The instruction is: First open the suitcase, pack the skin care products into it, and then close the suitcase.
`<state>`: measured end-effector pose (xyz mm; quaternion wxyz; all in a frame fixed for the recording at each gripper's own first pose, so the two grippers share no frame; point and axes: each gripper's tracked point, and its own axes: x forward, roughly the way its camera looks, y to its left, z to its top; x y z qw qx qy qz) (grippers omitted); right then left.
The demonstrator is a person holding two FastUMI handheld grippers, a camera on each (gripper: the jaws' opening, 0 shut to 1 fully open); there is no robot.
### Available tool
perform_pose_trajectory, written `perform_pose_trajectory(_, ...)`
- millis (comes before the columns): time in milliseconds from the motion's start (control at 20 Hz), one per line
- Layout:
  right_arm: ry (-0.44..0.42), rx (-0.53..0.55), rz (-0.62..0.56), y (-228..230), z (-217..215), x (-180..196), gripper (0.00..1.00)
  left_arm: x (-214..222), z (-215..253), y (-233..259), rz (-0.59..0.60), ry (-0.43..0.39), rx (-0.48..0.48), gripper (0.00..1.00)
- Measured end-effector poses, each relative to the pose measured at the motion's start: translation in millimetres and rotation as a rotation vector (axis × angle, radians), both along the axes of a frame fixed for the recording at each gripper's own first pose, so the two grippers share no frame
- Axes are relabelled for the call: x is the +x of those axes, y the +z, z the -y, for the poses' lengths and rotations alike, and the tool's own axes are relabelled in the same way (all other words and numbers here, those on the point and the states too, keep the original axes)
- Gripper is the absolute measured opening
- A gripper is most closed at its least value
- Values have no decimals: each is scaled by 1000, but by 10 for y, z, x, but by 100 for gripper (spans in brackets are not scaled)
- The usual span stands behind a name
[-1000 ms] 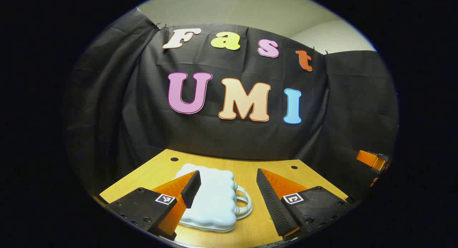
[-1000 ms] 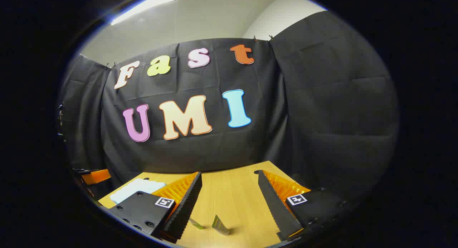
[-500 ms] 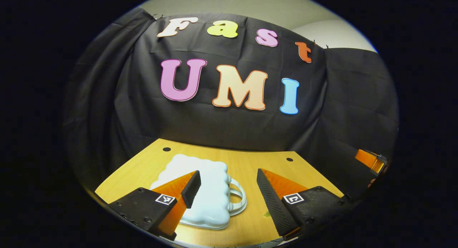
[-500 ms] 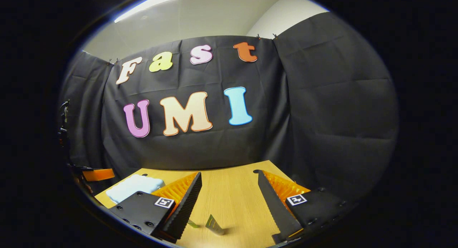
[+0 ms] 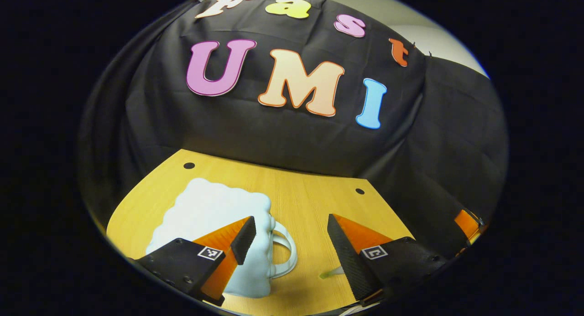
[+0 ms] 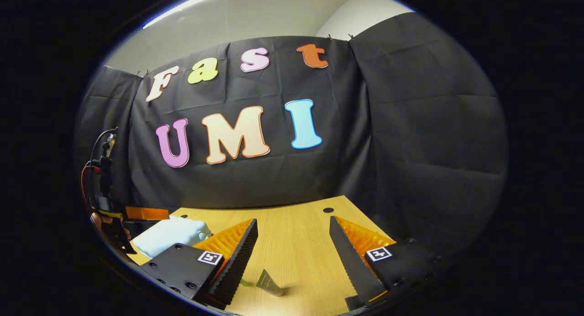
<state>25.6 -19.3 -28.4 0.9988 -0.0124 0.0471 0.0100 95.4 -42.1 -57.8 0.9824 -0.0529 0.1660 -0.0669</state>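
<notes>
**Both grippers hanging released above the closed suitcase and the sachets**

In the left gripper view, the left gripper [image 5: 292, 243] is hanging with its jaws spread wide and gripping nothing. Its fingers [image 5: 343, 252] are orange plastic wedges faced with black ribbed pads, each black base carrying a small square black-and-white marker whose pattern is not readable as writing. Just beyond the left-hand finger, the pale blue, cloud-shaped plastic suitcase [image 5: 214, 215] is lying flat and closed on the light wooden table [image 5: 315, 202], its scalloped shell smooth and matte, its looped handle [image 5: 285, 256] pointing toward the gap between the fingers. The suitcase's near edge is hiding behind that finger. A thin greenish sachet [image 5: 329, 274] is peeking out beside the right-hand finger; most of it is cut off.

In the right gripper view, the right gripper [image 6: 294, 256] is likewise standing released and empty. Between its fingers a small, olive-green foil packet [image 6: 268, 284] is sitting on the table, possibly propped on an edge, though it is too small to be sure. Farther left, the suitcase is lying partly behind the gripper body, with the other gripper's orange finger and cables just beyond it.
</notes>
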Motion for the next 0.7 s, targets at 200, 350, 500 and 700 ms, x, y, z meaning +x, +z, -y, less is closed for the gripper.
perform_pose_trajectory(200, -8, 10, -19, -50, 81, -37, 98, 174, 204, -135, -98, -55, -22, 95)
perform_pose_trajectory(350, -22, 4, -22, -71, 192, -65, 98, 269, 279, -280, -177, -61, -26, 95)
perform_pose_trajectory(500, -40, 8, -44, -144, 298, -109, 98, 351, 348, -441, -256, -66, -44, 95)
perform_pose_trajectory(700, -55, 30, -57, -190, 396, -179, 98, 415, 370, -712, -384, -41, -36, 95)
